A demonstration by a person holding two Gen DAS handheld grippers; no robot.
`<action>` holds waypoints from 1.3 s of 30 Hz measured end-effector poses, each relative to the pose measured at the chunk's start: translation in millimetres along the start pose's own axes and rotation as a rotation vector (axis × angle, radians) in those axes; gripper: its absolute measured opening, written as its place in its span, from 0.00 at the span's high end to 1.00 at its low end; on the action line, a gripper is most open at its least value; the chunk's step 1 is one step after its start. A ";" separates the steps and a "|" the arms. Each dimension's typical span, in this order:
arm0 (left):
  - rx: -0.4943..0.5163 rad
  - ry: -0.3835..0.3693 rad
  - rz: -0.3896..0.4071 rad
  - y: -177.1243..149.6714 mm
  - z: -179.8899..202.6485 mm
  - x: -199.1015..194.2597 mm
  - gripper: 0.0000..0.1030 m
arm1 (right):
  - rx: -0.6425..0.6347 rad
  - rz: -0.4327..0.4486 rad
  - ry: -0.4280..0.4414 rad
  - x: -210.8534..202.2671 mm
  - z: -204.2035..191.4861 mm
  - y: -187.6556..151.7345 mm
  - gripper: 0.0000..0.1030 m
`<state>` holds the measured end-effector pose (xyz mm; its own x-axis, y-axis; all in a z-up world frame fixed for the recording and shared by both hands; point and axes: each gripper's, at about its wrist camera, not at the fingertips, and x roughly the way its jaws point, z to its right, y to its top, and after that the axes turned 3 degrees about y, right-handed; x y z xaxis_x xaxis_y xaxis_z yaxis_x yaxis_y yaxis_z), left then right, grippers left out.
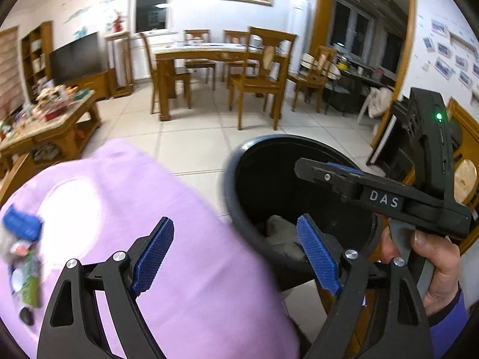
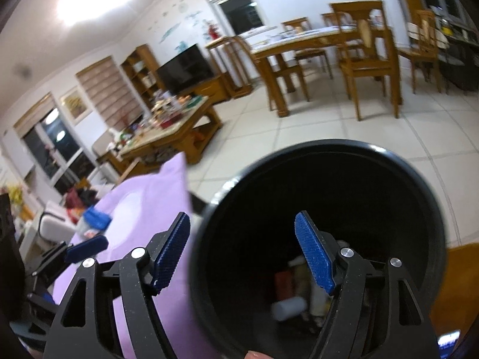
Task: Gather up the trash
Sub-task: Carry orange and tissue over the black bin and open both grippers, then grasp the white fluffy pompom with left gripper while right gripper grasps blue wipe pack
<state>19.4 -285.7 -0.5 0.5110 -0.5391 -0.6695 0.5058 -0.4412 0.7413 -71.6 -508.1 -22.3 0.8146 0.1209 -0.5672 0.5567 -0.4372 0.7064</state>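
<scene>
trash of several kinds lies at the bottom of the round black plastic bin (image 2: pixel 323 161), blurred pale and reddish pieces in the right wrist view and a crumpled grey lump (image 1: pixel 281 233) in the left. both grippers hang above the bin's mouth with blue ribbed pads spread wide and nothing between them, the left gripper (image 1: pixel 239 257) straddling the rim beside the lilac cloth (image 1: pixel 185 209), the right gripper (image 2: pixel 244 252) over the opening. more litter (image 1: pixel 21 251) with a blue piece rests on that cloth, well apart from the bin.
</scene>
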 end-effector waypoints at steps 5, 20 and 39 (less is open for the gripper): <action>-0.114 0.073 0.016 -17.4 -69.5 -27.8 0.19 | -0.092 -0.047 0.067 35.5 -73.4 2.6 0.30; -0.156 0.232 -0.082 -36.6 -268.6 -33.1 0.19 | -0.442 -0.268 0.273 184.0 -282.7 10.1 0.30; -0.030 0.157 -0.159 -47.8 -302.9 6.2 0.40 | -0.656 -0.477 0.430 316.3 -357.0 -1.0 0.54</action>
<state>208.9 -50.6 -54.4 0.5239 -0.3457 -0.7785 0.6079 -0.4885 0.6260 243.6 -151.3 -51.2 0.3922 0.5375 -0.7465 0.7227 0.3221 0.6116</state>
